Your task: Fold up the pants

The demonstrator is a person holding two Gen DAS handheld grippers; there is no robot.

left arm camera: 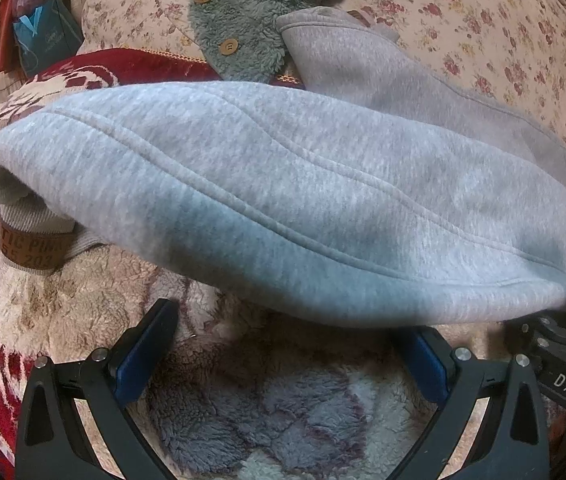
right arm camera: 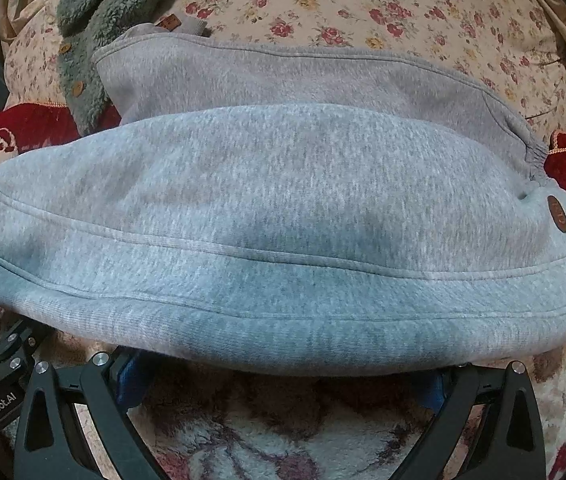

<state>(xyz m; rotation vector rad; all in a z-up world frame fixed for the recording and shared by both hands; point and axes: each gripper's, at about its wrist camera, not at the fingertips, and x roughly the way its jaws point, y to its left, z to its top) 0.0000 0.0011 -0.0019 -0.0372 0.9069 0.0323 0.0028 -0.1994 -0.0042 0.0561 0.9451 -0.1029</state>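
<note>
Your left claw (left arm camera: pixel 283 344) is spread wide, blue pads (left arm camera: pixel 145 354) holding nothing, tips right at the near edge of the pants (left arm camera: pixel 283 200), one tip showing on the plush blanket (left arm camera: pixel 243 412), the other tucked under the hem of the fold. Right claw (right arm camera: pixel 283 376) is just as wide and also empty, both tips hidden under that same near edge, so you look set to slide under and lift rather than pinch from above. The two claws sit side by side: each camera catches the other's body at its frame edge, which fits a two-point grab along one long edge so the fabric stays level. The pants lie across the blanket in front of both claws, grey fleece, already doubled leg on leg, top leg bulging toward you with a seam running its length. Cuff with a brown label (left arm camera: pixel 33 250) is at your left, elastic waist with a round brown tag (right arm camera: pixel 558 209) at your right. My read: lengthwise fold done, crosswise fold not begun. Beyond the pants lie a green fuzzy jacket (left arm camera: pixel 251 20) with wooden buttons, touching the far leg, and a floral sheet (right arm camera: pixel 403 12). Thick fleece will spring back, so take a deep bite through both layers before you close
</note>
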